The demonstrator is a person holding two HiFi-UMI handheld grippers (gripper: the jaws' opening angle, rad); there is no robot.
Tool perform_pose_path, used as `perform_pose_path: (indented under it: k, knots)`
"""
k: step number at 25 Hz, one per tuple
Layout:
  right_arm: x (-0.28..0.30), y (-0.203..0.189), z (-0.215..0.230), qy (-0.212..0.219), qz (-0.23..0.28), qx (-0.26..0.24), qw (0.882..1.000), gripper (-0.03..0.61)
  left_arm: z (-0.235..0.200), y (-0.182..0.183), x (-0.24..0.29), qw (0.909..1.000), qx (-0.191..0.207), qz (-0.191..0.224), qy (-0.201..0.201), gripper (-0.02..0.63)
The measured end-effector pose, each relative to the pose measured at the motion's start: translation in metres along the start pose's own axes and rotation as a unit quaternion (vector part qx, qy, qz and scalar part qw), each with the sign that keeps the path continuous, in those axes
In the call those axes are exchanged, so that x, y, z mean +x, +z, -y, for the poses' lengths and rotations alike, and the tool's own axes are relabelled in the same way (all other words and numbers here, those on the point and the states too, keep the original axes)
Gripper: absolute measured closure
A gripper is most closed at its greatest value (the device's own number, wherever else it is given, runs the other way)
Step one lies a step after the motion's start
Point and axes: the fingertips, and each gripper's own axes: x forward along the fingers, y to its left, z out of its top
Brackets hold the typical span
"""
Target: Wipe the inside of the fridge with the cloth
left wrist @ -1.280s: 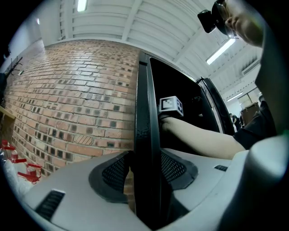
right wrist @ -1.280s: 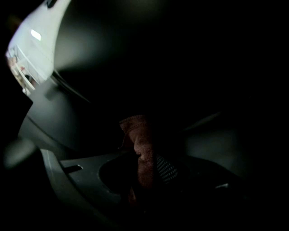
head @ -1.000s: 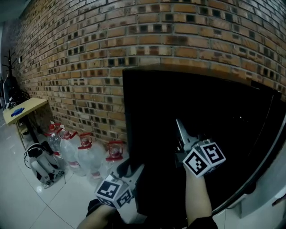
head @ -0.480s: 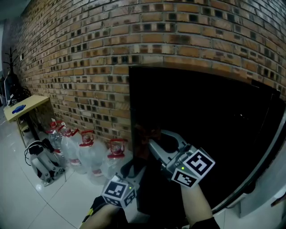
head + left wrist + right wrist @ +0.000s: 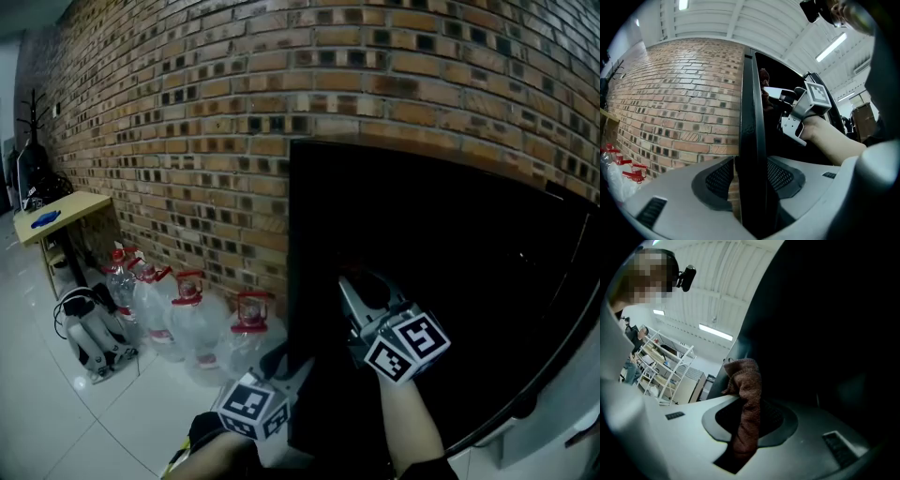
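Now left tool [image 5: 291,364] clamps the fridge door [image 5: 752,117] by its edge; right tool [image 5: 361,295] pinches the cloth [image 5: 747,394], clear beside it.

Left gripper [image 5: 750,180] & right gripper [image 5: 745,420]: grey shells, black mesh pads [image 5: 719,178]. B/w marker cubes [image 5: 409,345] on both. Sleeves [image 5: 422,466] dark.

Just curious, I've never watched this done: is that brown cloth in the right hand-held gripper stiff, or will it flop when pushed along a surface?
Probably floppy: the brown cloth bunches in soft folds past the right hand-held gripper. Its fuzzy, towel-like pile suggests it is light and would drag rather than slide. Clamped between the pads, it seems unlikely to slip out.
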Motion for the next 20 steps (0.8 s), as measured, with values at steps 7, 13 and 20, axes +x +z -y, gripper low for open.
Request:
perform_pose_path:
  k: [7, 13, 20]
  knots:
    - [-0.003, -0.005, 0.019, -0.043, 0.006, -0.006, 0.999, 0.502, -0.002, 0.002, 0.001, 0.9999, -0.014, 0.01, -0.001, 0.397]
    - [0.009, -0.028, 0.059, -0.083, -0.012, 0.021, 0.996, 0.502, 0.0, 0.002, 0.002, 0.9998, -0.016, 0.006, -0.012, 0.397]
    - [0.025, -0.044, 0.104, -0.113, -0.042, 0.001, 0.993, 0.502, 0.001, 0.002, 0.001, 0.9997, -0.006, 0.011, -0.018, 0.396]
